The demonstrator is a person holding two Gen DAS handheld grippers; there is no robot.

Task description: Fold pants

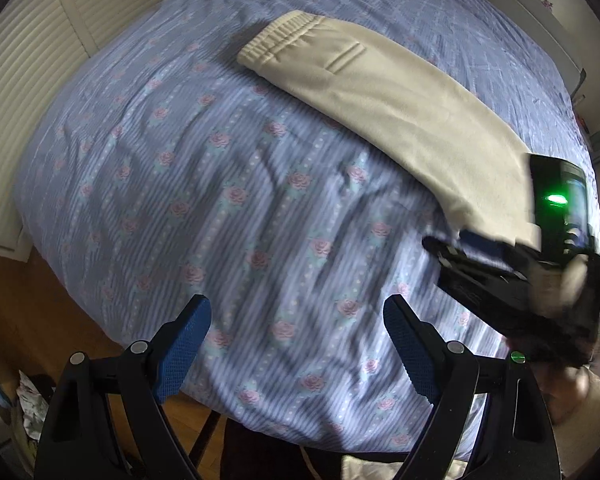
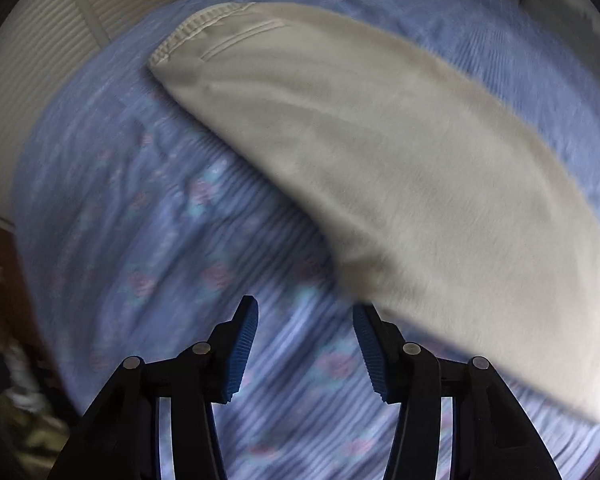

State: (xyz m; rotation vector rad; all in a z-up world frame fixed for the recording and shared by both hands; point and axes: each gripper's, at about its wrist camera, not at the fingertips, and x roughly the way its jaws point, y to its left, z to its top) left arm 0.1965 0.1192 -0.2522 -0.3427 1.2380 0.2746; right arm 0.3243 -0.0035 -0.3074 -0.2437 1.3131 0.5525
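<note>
Right gripper (image 2: pixel 306 344) half-parted, empty, nearer | left gripper (image 1: pixel 296 344) spread wide, empty | pants (image 2: pixel 380 168) flat on bedspread (image 2: pixel 160 240), from 1 o'clock of right tongs, long axis 10-to-4, waistband (image 2: pixel 188 28) farthest.

Pants' (image 1: pixel 384 92) leg end behind right tongs (image 1: pixel 500 256); right view motion-blurred.

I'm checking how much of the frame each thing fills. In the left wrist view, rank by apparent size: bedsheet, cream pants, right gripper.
1. Floral bedsheet, fills most of the view.
2. Cream pants.
3. Right gripper, though it sits nearer the camera, so it looks bigger than it is.
</note>
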